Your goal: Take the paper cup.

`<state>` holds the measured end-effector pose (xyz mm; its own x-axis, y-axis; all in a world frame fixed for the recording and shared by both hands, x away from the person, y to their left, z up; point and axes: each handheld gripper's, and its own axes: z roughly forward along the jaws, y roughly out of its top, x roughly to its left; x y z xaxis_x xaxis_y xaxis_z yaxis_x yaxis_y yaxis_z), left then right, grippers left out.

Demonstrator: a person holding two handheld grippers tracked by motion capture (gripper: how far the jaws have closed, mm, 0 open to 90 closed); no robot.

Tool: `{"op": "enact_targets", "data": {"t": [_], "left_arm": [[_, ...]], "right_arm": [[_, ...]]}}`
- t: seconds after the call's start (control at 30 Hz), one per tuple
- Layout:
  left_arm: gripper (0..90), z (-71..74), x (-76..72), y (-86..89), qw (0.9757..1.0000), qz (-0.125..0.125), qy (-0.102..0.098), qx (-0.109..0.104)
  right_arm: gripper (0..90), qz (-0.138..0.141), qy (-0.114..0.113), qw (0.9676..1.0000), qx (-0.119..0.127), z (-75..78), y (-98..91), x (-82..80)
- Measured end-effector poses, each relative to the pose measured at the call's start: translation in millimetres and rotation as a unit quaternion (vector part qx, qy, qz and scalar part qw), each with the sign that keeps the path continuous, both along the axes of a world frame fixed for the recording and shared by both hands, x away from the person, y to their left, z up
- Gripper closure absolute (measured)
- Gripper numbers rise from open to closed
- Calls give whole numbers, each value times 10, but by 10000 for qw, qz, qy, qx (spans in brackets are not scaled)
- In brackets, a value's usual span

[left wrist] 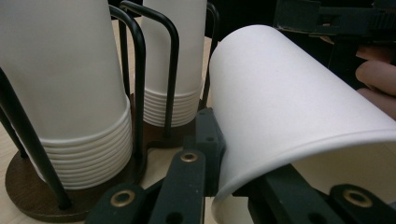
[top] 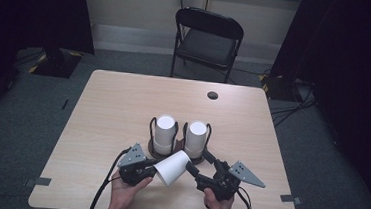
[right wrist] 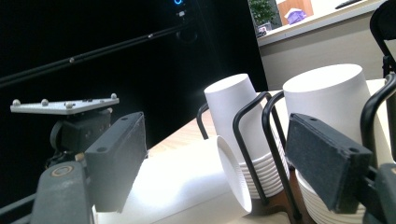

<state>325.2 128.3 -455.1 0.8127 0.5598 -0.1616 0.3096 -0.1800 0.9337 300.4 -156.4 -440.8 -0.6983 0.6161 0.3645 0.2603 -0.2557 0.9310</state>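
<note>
Cup (top: pixel 172 167) on its side over the table (top: pixel 113 104) — left gripper (top: pixel 149 171) clamps its rim, right gripper (top: pixel 192 170) spread at its base, beside two racked stacks (top: pixel 164 133).

On the surface (top: pixel 108 103), two cup stacks stand side by side in a wire holder (top: pixel 177 134) near the front middle, the left stack (top: pixel 164 133) just beside the right stack (top: pixel 196 138). In front of the holder a single cup (top: pixel 172 167) lies tilted between the left tongs (top: pixel 149 171), clamped on its rim, and the right tongs (top: pixel 194 169), at its base. Behind the surface stands a chair (top: pixel 207 41).
</note>
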Motion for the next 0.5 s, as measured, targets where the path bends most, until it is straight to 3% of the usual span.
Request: {"op": "enact_targets", "data": {"t": [0.3, 0.47, 0.5], "left_arm": [[862, 42, 33, 53, 9993, -153, 63, 348], [863, 79, 43, 80, 9986, -222, 73, 474], [862, 104, 61, 83, 9989, -221, 174, 384]], "right_arm": [[218, 8, -170, 9995, -276, -10, 29, -30], [218, -42, -172, 9983, -561, -9, 47, -54], [224, -152, -170, 9966, -787, 5, 55, -67]]}}
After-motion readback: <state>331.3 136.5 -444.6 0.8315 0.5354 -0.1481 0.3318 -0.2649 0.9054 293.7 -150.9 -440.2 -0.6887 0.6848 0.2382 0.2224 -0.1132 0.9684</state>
